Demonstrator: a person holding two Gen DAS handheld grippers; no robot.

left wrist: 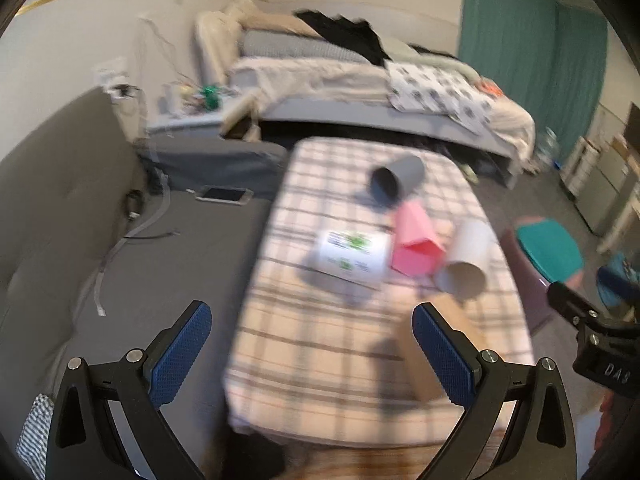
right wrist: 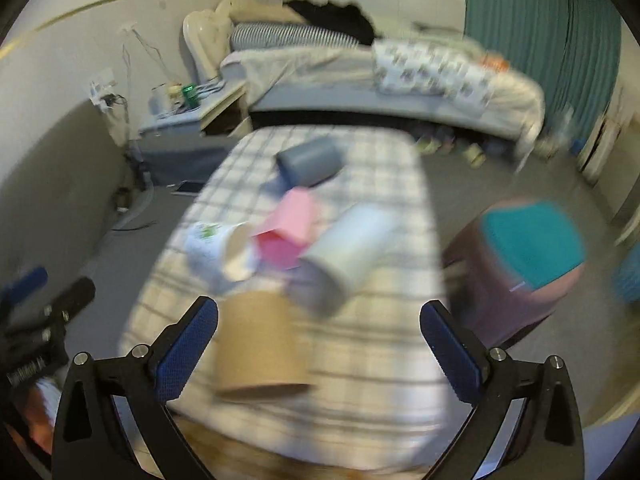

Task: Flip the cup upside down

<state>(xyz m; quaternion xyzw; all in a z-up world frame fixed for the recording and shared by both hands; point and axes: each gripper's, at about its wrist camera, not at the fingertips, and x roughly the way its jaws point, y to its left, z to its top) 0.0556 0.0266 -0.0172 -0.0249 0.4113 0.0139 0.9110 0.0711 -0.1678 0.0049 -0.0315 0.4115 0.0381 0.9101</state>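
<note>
Several cups are on a plaid-covered table (left wrist: 320, 344) (right wrist: 380, 360). A brown paper cup (right wrist: 256, 344) stands upside down near the front; in the left wrist view it (left wrist: 436, 344) is partly hidden by a finger. A dark grey cup (left wrist: 396, 178) (right wrist: 310, 160), a pink cup (left wrist: 414, 240) (right wrist: 290, 228), a pale grey cup (left wrist: 466, 258) (right wrist: 344, 256) and a white printed cup (left wrist: 352, 254) (right wrist: 218, 250) lie on their sides. My left gripper (left wrist: 312, 352) and right gripper (right wrist: 318, 352) are open and empty, above the table's near end.
A grey sofa (left wrist: 140, 260) with a phone (left wrist: 224, 195) lies left of the table. A purple stool with a teal top (right wrist: 528, 256) (left wrist: 548, 248) stands to the right. A bed (left wrist: 360, 80) and a nightstand (right wrist: 188, 116) are behind. Both views are blurred.
</note>
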